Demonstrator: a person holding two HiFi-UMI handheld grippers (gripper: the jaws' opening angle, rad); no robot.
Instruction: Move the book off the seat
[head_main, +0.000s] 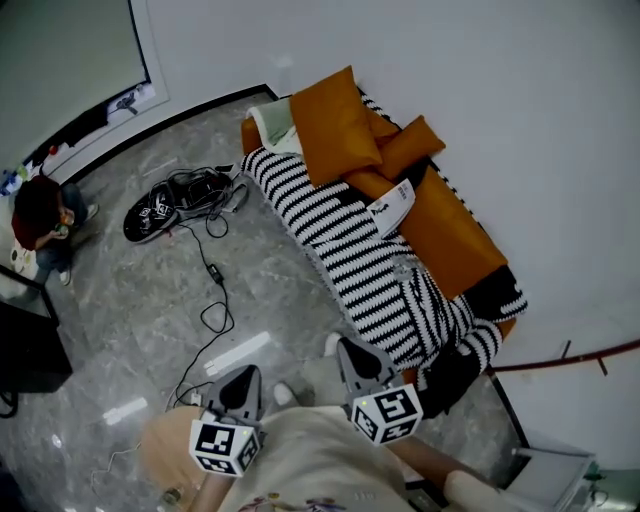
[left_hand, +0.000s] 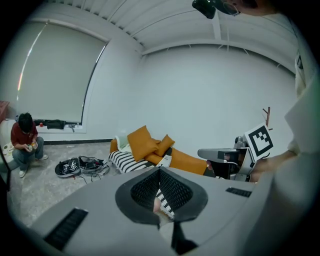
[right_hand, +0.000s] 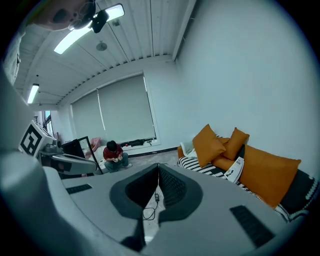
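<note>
A white book (head_main: 391, 208) leans against the orange back cushion (head_main: 445, 235) of a sofa whose seat is covered by a black-and-white striped blanket (head_main: 360, 260). The book (left_hand: 165, 160) also appears small in the left gripper view, and the same book (right_hand: 235, 169) in the right gripper view. Both grippers hover over the floor in front of the sofa, well short of the book. My left gripper (head_main: 247, 372) (left_hand: 160, 170) is shut and empty. My right gripper (head_main: 350, 345) (right_hand: 158, 165) is shut and empty too.
Two loose orange pillows (head_main: 335, 125) lie at the sofa's far end. Shoes and a dark bundle (head_main: 180, 195) sit on the marble floor, with a black cable (head_main: 215, 300) trailing toward me. A person (head_main: 40, 225) crouches at far left beside a black screen (head_main: 25, 350).
</note>
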